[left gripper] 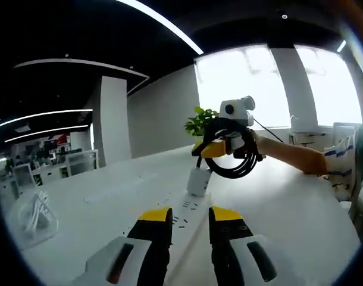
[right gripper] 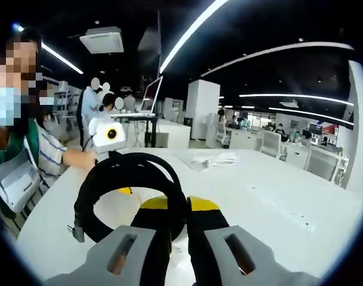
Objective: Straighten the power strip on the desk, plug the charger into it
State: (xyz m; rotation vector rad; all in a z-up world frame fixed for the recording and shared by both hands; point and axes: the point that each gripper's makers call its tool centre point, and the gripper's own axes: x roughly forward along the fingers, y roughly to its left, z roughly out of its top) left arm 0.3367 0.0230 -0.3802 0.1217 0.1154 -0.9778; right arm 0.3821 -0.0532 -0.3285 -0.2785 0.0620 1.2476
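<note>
White bench (left gripper: pixel 300 214) stretches ahead, power strip (left gripper: pixel 190 210) running lengthwise away between the open left tool (left gripper: pixel 190 219), while the right tool (right gripper: pixel 178 210) clamps the charger's coiled cable (right gripper: pixel 131 193) above its far end.

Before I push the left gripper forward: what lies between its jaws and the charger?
In the left gripper view, just the power strip's socket face, leading to the charger.

An open office had a dark ceiling with long light strips (right gripper: pixel 193 27), bright windows (left gripper: pixel 253 77) and white desks (right gripper: pixel 277 179)
</note>
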